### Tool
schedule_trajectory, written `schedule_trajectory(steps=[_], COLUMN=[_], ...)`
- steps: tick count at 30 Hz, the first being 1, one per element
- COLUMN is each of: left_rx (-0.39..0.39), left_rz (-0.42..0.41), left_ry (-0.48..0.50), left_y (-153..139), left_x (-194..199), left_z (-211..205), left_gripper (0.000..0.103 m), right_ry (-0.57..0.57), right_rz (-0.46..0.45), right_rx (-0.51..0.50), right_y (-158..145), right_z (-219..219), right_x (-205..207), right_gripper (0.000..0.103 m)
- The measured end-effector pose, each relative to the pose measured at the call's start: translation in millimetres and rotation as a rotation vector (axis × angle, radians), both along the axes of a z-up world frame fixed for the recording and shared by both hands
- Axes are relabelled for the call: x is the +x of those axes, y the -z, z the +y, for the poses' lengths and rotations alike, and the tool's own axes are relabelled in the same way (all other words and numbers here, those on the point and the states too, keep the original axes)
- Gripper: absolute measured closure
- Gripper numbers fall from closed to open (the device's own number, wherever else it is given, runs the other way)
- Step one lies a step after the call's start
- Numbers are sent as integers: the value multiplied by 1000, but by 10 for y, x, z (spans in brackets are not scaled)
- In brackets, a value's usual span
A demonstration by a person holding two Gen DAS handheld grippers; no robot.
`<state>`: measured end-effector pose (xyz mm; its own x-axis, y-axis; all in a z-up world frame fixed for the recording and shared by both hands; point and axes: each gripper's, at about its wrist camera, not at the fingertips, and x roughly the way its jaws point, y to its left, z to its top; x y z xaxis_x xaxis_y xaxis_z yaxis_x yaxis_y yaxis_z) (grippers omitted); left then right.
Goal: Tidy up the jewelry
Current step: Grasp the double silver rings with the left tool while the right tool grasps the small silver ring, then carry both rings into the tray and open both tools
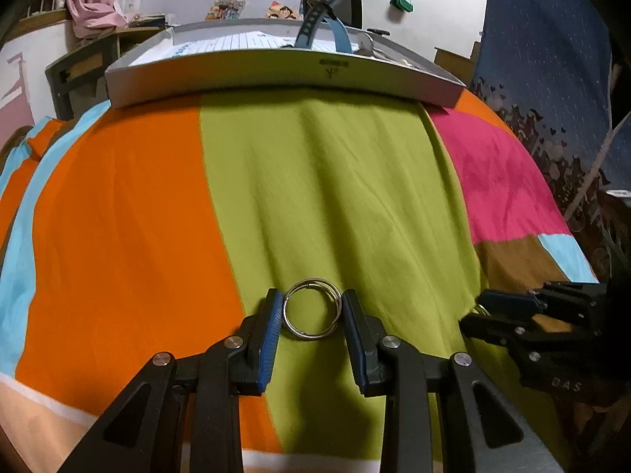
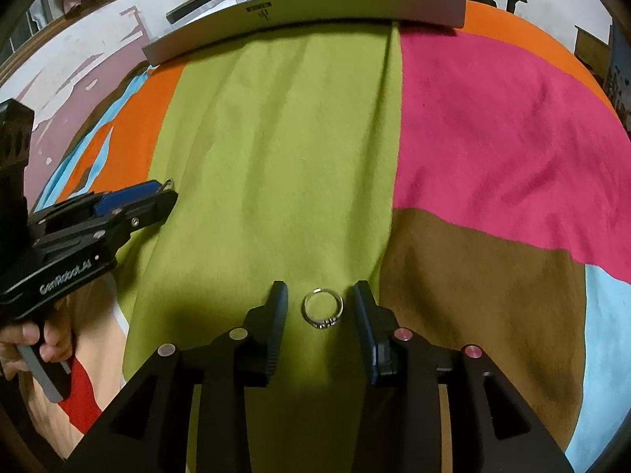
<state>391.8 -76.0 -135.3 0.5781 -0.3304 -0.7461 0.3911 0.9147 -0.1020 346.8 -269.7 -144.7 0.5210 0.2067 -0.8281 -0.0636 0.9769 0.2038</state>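
Left wrist view looks down along the left gripper (image 1: 311, 311) at a striped bedspread (image 1: 130, 216) in orange, green, pink, brown and pale blue. Its two fingers are spread, one on each side of a plain steel ring (image 1: 312, 309) that lies flat on the green stripe. The left pad looks to be touching the ring's edge and the right pad sits just beside it, so the ring is bracketed but not clearly pinched. This placement suggests a grasp being lined up, with the fingers low on the cloth so they can close on the thin wire from both sides.

Right wrist view shows the right gripper (image 2: 319, 307) in the same pose, fingers spread around a smaller ring (image 2: 322, 307) with a decorated band. That ring lies flat on the green stripe too, clear of both pads.

At the far edge of the bedspread sits a shallow grey tray (image 1: 252, 79), probably where the jewelry is meant to go. A blue watch strap (image 1: 315, 23) stands up out of it, beside a lined paper sheet.

Counted: two grippers, two rings on the cloth, one tray, one strap. A person's hand (image 2: 27, 341) holds the left gripper's handle at the lower left of the right wrist view.
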Motion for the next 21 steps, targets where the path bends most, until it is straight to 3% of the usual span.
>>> schedule_trajectory(steps=[4,6,9,15,18,21], left_rx=[-5,-6,-25,-37,-47,-82], left_rz=[26,32,24,-32,-80,-115], left_ry=[6,8,-1,-38,-57,-104], left_y=[12,12,-19,-92,-206,-373], left_x=[-60,-87,-115,-176,-160,-103], left_z=[4,1,13,26,34,93], left_gripper=[74,74,74,74,74,75], right_ry=[0,-6,-9,-26,-13,24], right_rz=[9,3,-23,-192,-301,-354], right_rx=[-16,-20,-5,-10,-8,10], right_y=[27,26,0,-235,-473,-707], right_z=[8,-2,19,6,-66,-200], right_x=[-59,-79,-39,53,79,169], right_gripper=[72,85,85,85,85,85])
